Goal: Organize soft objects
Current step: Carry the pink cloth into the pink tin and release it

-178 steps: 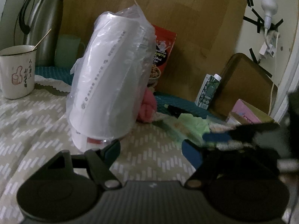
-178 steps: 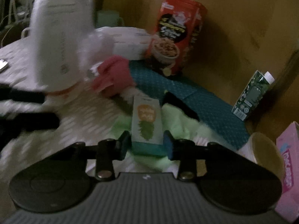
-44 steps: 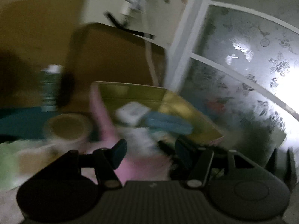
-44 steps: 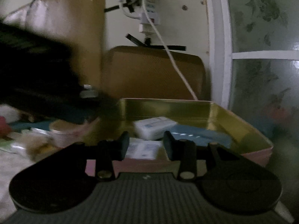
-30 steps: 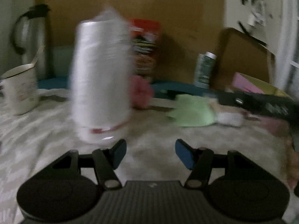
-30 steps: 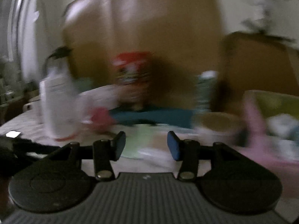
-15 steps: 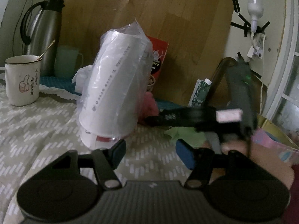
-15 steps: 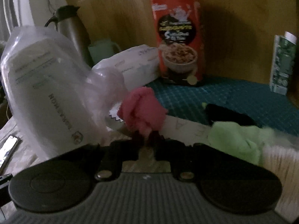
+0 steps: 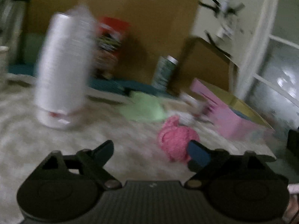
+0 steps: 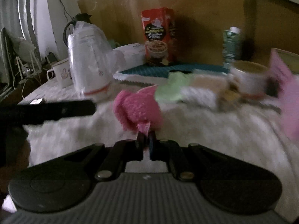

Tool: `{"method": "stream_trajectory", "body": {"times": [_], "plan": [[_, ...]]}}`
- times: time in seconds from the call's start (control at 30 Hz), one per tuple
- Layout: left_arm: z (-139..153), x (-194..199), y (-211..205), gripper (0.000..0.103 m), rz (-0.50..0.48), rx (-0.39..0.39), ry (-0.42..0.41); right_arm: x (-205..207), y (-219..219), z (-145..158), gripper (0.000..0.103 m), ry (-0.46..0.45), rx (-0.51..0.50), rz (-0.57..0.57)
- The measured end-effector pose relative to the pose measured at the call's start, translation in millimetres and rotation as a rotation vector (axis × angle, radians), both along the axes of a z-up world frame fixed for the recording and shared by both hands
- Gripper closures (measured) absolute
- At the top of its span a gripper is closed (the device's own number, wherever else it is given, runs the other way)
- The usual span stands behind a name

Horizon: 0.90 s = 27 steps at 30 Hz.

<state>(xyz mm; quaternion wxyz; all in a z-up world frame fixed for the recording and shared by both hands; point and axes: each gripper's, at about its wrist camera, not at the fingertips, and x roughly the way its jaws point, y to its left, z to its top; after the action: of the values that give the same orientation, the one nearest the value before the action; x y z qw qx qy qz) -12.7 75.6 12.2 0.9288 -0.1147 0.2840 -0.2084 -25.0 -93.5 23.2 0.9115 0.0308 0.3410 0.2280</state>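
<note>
Open pink cardboard box with a golden lining point(image 9: 233, 119) at the right end of the counter point(image 9: 130, 145); contents lost in blur, only a bluish patch inside. Round cream-coloured tub with an open top point(image 10: 248, 78) just left of the box, inside too blurred to read. White enamel mug with a thumb print point(image 10: 61, 73) far left, behind a tall white roll wrapped in clear plastic film point(image 10: 89, 61). Fluffy pink knitted bundle point(image 10: 138, 110) pinched at its near edge in the clenched right tongs point(image 10: 145, 140), hanging over the pale patterned cloth; in the left wrist view the same bundle just ahead of the blue pad of the left tongs point(image 9: 149, 150), partly between the jaws, untouched. Left tongs opening wide, nothing pressed between them. Pale green soft cloth point(image 10: 172, 89) beyond the pink bundle, beside a white fuzzy piece point(image 10: 200, 97) and a tan sponge-like block point(image 10: 209, 82), all lying between the bundle and the tub. Against the brown board at the back: red cereal box point(image 10: 158, 37), dark green carton with a white cap point(image 10: 230, 46), black-handled steel flask point(image 10: 78, 24) half hidden by the wrapped roll. Teal dotted mat point(image 10: 149, 71) under the cereal box.
</note>
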Motion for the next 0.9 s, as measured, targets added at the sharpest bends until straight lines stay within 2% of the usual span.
{"method": "stream_trajectory", "body": {"times": [0.13,0.2,0.23,0.3,0.47,0.57,0.7,0.8,0.9], "plan": [[1.2,-1.1,-41.3,0.026,-0.113,0.042,0.005,-36.0,-18.0,-1.8,0.095,-0.038,-0.013,-0.058],[1.2,1.5,-58.4,0.036,-0.158,0.047,0.015,-45.4,-22.2,0.2,0.095,-0.066,-0.026,-0.069],[1.1,3.7,-65.6,0.046,-0.182,0.046,0.025,-49.1,-23.7,0.7,0.095,-0.080,-0.043,-0.075],[-0.5,5.9,-78.9,0.047,-0.200,0.052,0.035,-54.2,-28.3,1.7,0.095,-0.098,-0.061,-0.089],[6.2,4.0,-101.1,0.049,-0.244,0.051,0.045,-60.3,-49.7,-0.1,0.096,-0.101,-0.016,-0.140],[30.0,3.5,-127.4,0.055,-0.283,0.070,-0.040,-62.6,-62.9,6.2,0.097,-0.146,-0.011,-0.191],[66.3,14.5,-169.1,0.055,-0.354,0.053,-0.138,-61.2,-90.7,25.4,0.096,-0.249,0.018,-0.292],[82.4,28.8,-210.3,0.055,-0.411,0.059,-0.207,-55.9,-117.7,39.4,0.097,-0.324,0.016,-0.384],[83.4,46.1,-253.7,0.055,-0.453,0.064,-0.205,-48.5,-146.9,45.3,0.096,-0.373,0.000,-0.478]]}}
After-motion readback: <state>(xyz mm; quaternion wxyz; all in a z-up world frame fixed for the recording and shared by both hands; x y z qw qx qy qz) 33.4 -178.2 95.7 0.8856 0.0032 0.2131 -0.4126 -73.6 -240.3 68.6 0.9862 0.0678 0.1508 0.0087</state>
